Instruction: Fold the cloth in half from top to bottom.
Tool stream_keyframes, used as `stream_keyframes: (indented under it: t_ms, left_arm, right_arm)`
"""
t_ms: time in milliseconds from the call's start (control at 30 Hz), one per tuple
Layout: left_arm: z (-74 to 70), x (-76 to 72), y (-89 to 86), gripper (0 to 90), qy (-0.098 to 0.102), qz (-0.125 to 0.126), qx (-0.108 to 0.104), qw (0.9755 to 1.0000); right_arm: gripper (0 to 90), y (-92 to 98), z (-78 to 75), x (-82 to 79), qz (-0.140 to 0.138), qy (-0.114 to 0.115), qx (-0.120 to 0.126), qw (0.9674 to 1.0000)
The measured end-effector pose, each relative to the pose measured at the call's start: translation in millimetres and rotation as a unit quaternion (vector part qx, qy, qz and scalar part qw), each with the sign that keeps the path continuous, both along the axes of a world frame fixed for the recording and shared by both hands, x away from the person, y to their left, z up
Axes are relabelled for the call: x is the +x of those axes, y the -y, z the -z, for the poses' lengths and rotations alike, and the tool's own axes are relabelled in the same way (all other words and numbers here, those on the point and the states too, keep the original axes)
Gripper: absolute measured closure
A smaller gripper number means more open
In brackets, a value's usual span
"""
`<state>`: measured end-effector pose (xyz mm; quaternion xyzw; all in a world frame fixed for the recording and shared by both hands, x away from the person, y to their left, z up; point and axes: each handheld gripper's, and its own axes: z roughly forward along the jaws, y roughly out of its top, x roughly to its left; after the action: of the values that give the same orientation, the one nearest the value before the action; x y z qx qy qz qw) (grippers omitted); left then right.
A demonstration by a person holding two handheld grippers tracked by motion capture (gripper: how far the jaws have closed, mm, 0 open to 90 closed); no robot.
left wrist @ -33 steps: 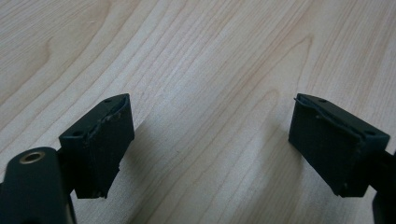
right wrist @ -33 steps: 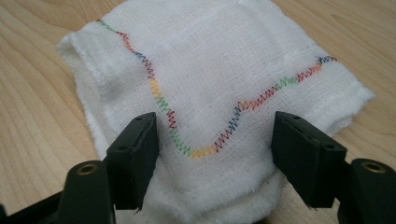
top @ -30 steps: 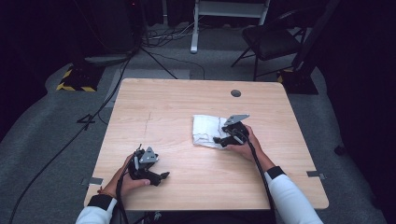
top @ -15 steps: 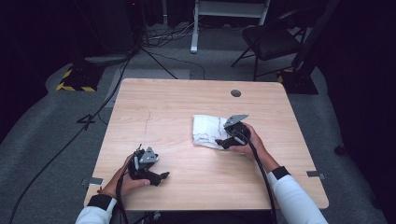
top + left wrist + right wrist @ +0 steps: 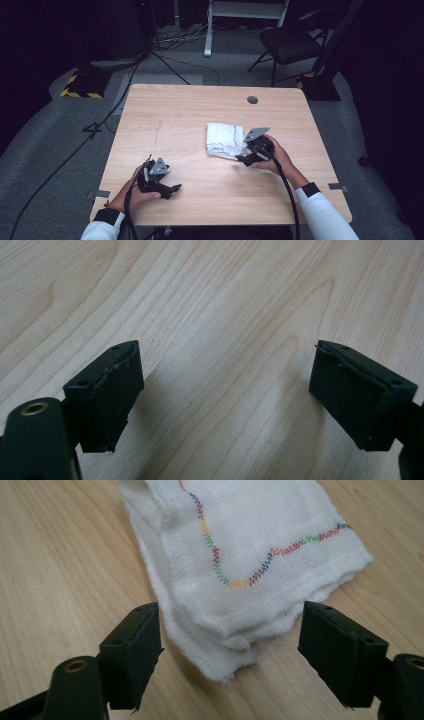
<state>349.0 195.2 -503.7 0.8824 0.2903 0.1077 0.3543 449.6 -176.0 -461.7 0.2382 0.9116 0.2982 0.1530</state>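
A folded white cloth (image 5: 224,139) with a multicolour zigzag seam lies flat on the wooden table (image 5: 190,110), right of centre. My right gripper (image 5: 241,159) sits at its near right corner. In the right gripper view the jaws of that gripper (image 5: 232,617) stand wide and have just been opening. The cloth's (image 5: 250,555) layered corner lies between and ahead of them, touched by neither pad. My left gripper (image 5: 174,189) rests near the front left edge. Its jaws (image 5: 225,357) are open over bare wood with nothing between them.
A round cable hole (image 5: 252,99) is set in the table's far right part. Tape tabs (image 5: 101,193) mark the near edges. Beyond the table on the floor are a dark chair (image 5: 290,45), cables (image 5: 165,60) and a yellow-black striped base (image 5: 82,85).
My right gripper has drawn back a little from the cloth towards the person and lifted slightly, with its jaws wider. The cloth stays flat. The left gripper has not moved.
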Motion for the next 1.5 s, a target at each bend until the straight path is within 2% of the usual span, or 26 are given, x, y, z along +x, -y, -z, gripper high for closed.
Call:
stream_keyframes:
  t_ms: [133, 267, 333, 600, 767, 967, 1500]
  left_arm:
    - [0.0, 0.0, 0.0, 14.3, 0.000, 0.000, 0.000, 1.0000]
    - [0.0, 0.0, 0.0, 14.3, 0.000, 0.000, 0.000, 1.0000]
    - [0.0, 0.0, 0.0, 14.3, 0.000, 0.000, 0.000, 1.0000]
    - [0.0, -0.1, 0.1, 14.3, 0.001, -0.001, 0.000, 1.0000]
    - [0.0, -0.5, 0.1, 14.4, 0.001, -0.002, 0.000, 1.0000]
    - [0.0, -0.4, 0.1, 14.3, 0.001, -0.002, 0.000, 1.0000]
    - [0.0, -0.6, 0.2, 14.4, 0.001, -0.003, 0.001, 1.0000]
  right_arm:
    - [25.8, 5.7, -2.6, -8.8, -0.008, 0.005, -0.011, 0.9999]
    - [26.0, 12.2, -2.1, -15.7, -0.011, -0.005, -0.018, 0.9998]
    - [26.5, 17.3, -2.2, -20.0, -0.013, 0.003, -0.019, 0.9997]
    - [27.3, 32.1, 0.1, -36.2, -0.011, -0.001, -0.031, 0.9995]
    - [27.7, 41.3, 2.8, -45.5, -0.011, 0.008, -0.038, 0.9992]
    - [27.9, 55.8, 2.8, -54.9, -0.007, 0.011, -0.024, 0.9996]
    - [27.6, 88.7, 10.1, -77.2, 0.011, 0.017, -0.023, 0.9995]
